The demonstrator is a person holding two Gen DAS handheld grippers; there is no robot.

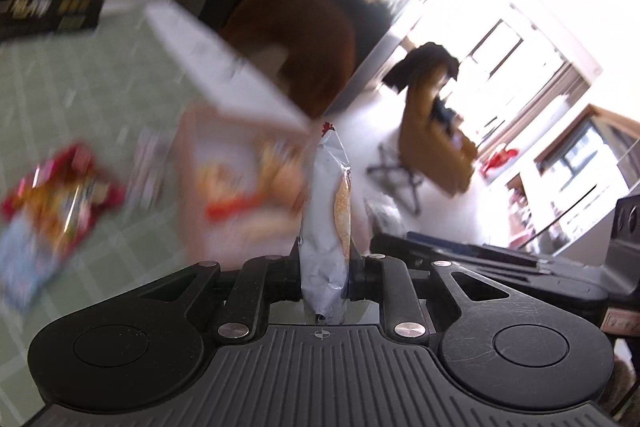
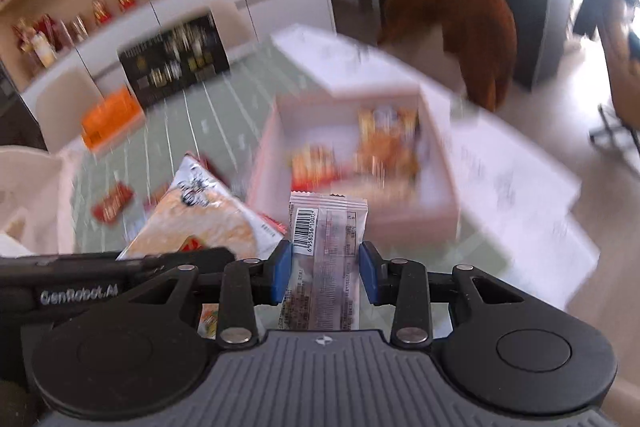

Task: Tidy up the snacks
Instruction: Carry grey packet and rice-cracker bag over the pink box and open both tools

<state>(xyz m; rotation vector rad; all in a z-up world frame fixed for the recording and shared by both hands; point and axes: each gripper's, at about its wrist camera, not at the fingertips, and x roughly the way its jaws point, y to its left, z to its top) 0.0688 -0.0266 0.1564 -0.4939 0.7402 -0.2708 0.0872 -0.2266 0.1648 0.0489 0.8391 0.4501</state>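
My left gripper point(image 1: 325, 263) is shut on a white snack bag point(image 1: 327, 223), held edge-on in the air; the same bag shows in the right wrist view point(image 2: 204, 215). My right gripper point(image 2: 326, 275) is shut on a clear wrapped snack bar with a barcode point(image 2: 326, 255). Ahead of both stands an open pink box point(image 2: 276, 131) with its lid point(image 2: 340, 63) raised; it holds several orange and red snack packs point(image 2: 384, 143). The box also shows, blurred, in the left wrist view point(image 1: 192, 187).
A green checked tablecloth point(image 2: 208, 115) covers the table. On it lie a red snack pack point(image 1: 60, 195), small red packs point(image 2: 112, 203), an orange box point(image 2: 108, 119) and a black gift box point(image 2: 176, 63). A brown chair point(image 2: 472, 23) stands behind the table.
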